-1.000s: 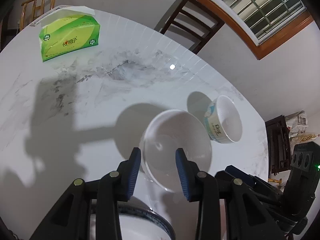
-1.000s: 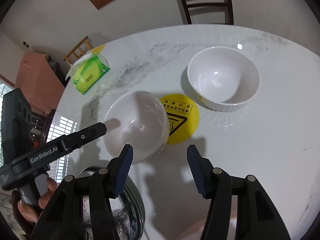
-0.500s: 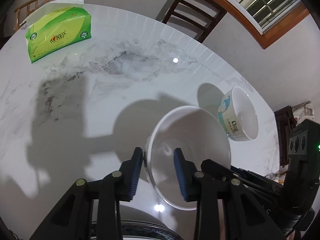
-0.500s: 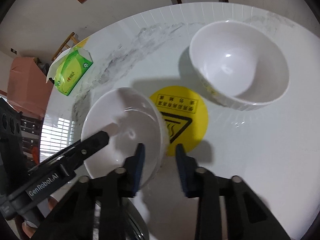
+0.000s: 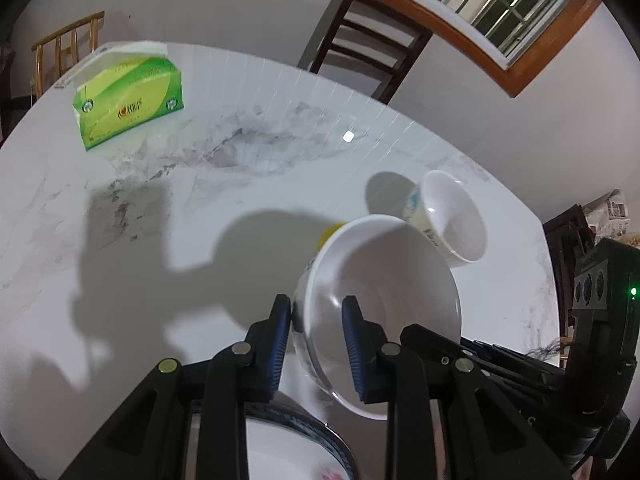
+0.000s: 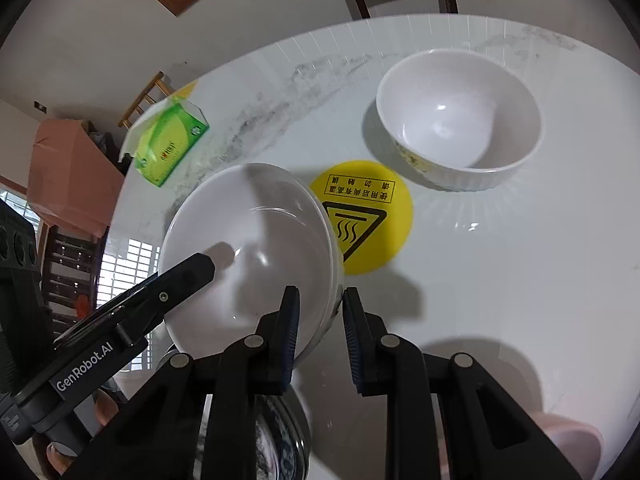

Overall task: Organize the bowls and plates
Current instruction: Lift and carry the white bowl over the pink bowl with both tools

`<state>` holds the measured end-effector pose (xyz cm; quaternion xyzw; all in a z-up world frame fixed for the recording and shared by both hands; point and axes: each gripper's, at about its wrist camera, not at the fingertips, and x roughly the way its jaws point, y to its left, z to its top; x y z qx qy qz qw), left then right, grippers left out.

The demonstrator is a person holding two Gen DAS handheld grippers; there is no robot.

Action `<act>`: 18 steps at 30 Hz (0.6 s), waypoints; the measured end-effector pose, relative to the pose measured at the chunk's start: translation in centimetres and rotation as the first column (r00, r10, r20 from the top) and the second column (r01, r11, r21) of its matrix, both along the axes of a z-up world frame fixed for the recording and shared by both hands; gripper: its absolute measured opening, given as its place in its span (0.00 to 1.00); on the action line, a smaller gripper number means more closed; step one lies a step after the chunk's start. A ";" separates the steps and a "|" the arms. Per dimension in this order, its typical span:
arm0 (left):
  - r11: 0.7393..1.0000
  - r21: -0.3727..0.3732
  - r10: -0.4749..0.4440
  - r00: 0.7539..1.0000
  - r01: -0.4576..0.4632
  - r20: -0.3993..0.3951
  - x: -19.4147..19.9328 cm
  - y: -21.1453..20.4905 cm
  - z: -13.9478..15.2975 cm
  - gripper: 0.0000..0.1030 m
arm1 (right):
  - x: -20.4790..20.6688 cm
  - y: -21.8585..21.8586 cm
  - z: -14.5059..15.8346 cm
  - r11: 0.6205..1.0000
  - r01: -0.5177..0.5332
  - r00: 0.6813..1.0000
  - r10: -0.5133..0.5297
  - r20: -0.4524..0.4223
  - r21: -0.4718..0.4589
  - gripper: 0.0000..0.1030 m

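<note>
A plain white bowl (image 5: 384, 280) hangs tilted just above the marble table (image 5: 200, 200), held by both grippers. My left gripper (image 5: 316, 336) is shut on its near-left rim, one pad inside and one outside. My right gripper (image 6: 318, 316) is shut on the opposite rim of the same bowl (image 6: 248, 248). The left gripper's finger (image 6: 188, 276) reaches into the bowl in the right wrist view. A second white bowl (image 6: 460, 120) with a printed outer wall stands on the table beyond, also in the left wrist view (image 5: 452, 220).
A yellow round hot-surface sticker (image 6: 364, 220) lies on the table between the bowls. A green tissue box (image 5: 128, 104) stands at the far left. A blue-rimmed plate (image 5: 288, 440) lies under the grippers. Wooden chairs (image 5: 360, 52) stand behind the table.
The right gripper's jaws closed from wide onto the bowl's rim. The left jaws narrowed on the other rim. The bowl rose off the table and tilted, uncovering more of the yellow sticker.
</note>
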<state>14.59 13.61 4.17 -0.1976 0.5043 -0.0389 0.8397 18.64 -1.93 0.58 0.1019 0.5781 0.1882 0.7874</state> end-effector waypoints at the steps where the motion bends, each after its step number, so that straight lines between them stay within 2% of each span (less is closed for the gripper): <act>1: 1.000 0.002 -0.002 1.000 0.002 0.008 -0.4 -0.3 0.4 0.26 | -0.2 -0.3 0.3 1.000 0.001 1.000 -0.001 0.006 0.004 0.21; 4: 1.000 0.013 0.000 0.999 0.000 0.045 -1.7 -1.3 1.8 0.26 | -1.6 -1.0 1.8 1.000 0.004 0.999 -0.005 0.037 0.015 0.21; 8: 0.997 0.073 -0.002 0.996 -0.005 0.092 -3.7 -3.2 3.5 0.26 | -3.5 -2.1 3.4 1.000 0.001 0.998 -0.003 0.065 0.025 0.21; 18: 0.996 0.087 -0.047 0.989 0.034 0.143 -8.2 -7.7 5.9 0.26 | -8.8 -6.0 6.6 0.999 0.027 0.985 -0.030 0.168 0.020 0.21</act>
